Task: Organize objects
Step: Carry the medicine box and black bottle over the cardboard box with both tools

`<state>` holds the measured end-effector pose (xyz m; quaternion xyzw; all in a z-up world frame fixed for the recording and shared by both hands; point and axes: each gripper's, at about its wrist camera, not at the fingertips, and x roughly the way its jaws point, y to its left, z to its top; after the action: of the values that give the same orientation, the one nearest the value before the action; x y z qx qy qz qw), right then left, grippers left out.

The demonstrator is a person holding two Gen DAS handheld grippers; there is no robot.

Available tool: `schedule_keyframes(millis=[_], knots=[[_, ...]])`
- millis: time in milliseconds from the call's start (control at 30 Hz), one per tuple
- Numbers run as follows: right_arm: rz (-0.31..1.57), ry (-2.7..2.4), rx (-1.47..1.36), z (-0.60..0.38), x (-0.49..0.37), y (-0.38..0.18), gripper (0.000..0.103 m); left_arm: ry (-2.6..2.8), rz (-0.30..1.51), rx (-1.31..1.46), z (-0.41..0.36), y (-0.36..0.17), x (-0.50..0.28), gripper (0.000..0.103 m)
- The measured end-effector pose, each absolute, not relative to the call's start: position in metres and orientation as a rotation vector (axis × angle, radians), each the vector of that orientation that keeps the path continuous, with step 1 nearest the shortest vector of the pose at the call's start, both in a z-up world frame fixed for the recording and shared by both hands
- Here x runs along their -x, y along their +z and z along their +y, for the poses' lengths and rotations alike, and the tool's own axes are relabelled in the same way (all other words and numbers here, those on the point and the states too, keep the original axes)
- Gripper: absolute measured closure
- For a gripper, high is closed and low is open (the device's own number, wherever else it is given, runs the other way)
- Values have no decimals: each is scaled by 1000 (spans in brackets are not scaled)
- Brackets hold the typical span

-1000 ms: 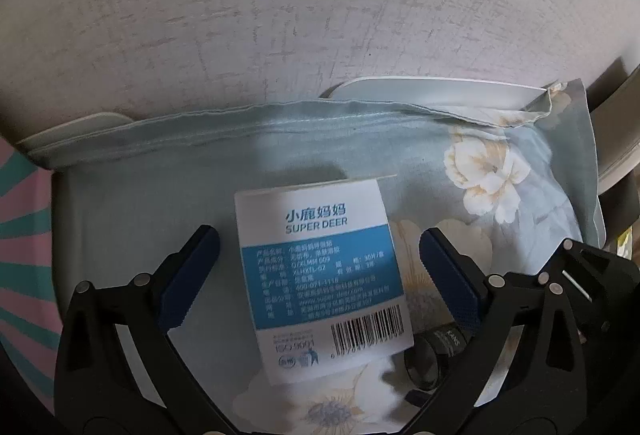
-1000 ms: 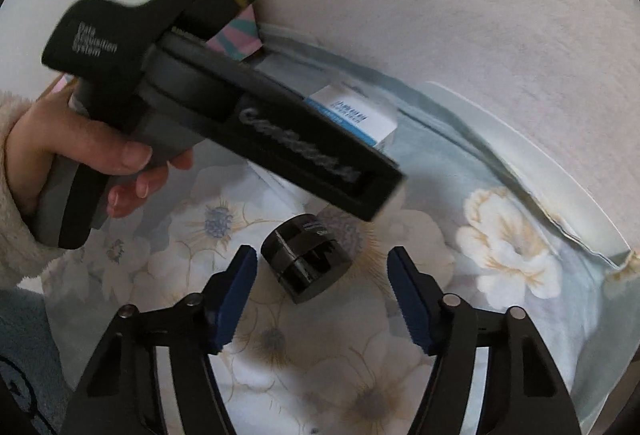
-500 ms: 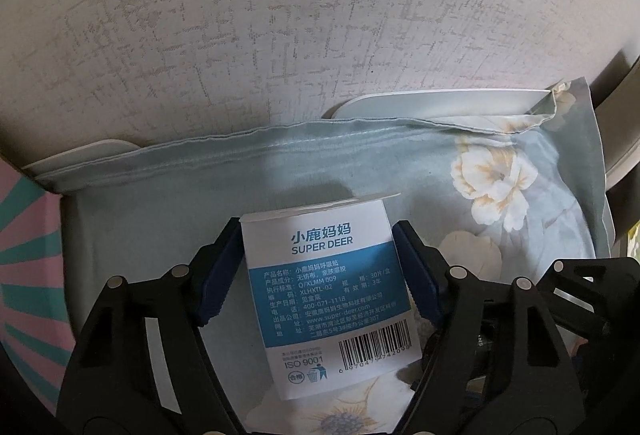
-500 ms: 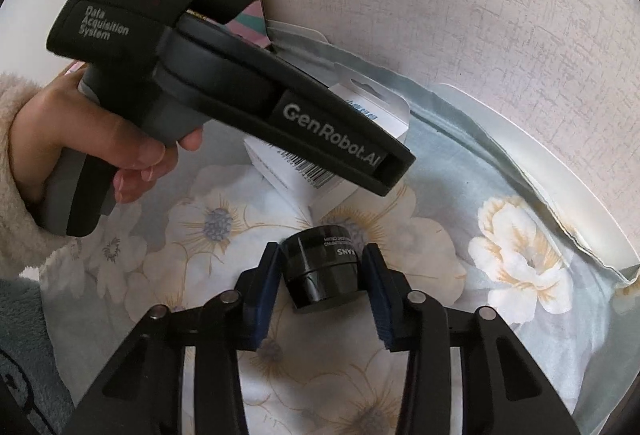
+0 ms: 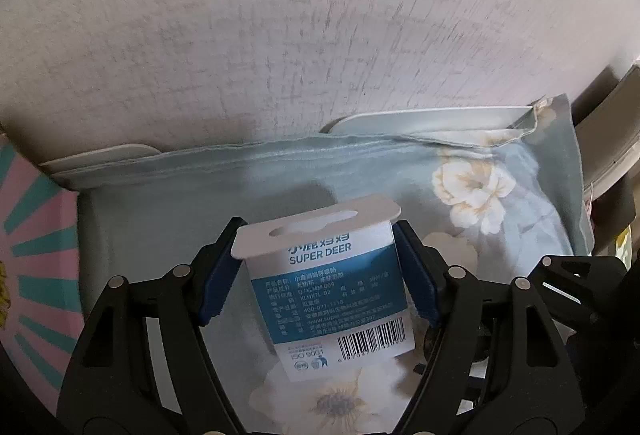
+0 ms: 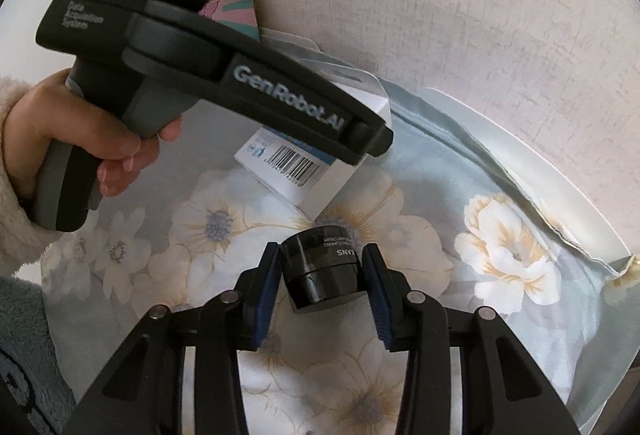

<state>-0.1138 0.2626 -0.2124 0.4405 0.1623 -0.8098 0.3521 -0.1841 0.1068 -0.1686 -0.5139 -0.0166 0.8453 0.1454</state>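
Now both objects gripped, where a second ago both sets of jaws stood wide. White-and-blue cardboard box with hang tab (image 5: 326,287) clamped between blue pads of left gripper (image 5: 320,281), tilted up off floral blue-grey cloth (image 5: 500,203). Small black glossy cosmetic jar (image 6: 322,269) pinched at narrow opening by right gripper (image 6: 322,289), seemingly resting on cloth. Grasp step judged complete; carrying to storage place judged next.
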Motion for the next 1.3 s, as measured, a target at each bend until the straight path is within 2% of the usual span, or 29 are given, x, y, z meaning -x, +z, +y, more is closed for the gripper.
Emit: schedule_keyframes(millis=[533, 967, 1100, 1300], knots=[[362, -2165, -1123, 272, 89, -161, 65, 2502, -133, 1362, 79, -104, 142, 33], [414, -2196, -1051, 244, 76, -92, 65, 2611, -189, 1243, 19, -27, 105, 33], [412, -2181, -1031, 225, 134, -79, 65, 2655, -213, 1220, -5, -9, 93, 33], [433, -2137, -992, 189, 145, -60, 65, 2727, -248, 1224, -48, 5, 73, 33]])
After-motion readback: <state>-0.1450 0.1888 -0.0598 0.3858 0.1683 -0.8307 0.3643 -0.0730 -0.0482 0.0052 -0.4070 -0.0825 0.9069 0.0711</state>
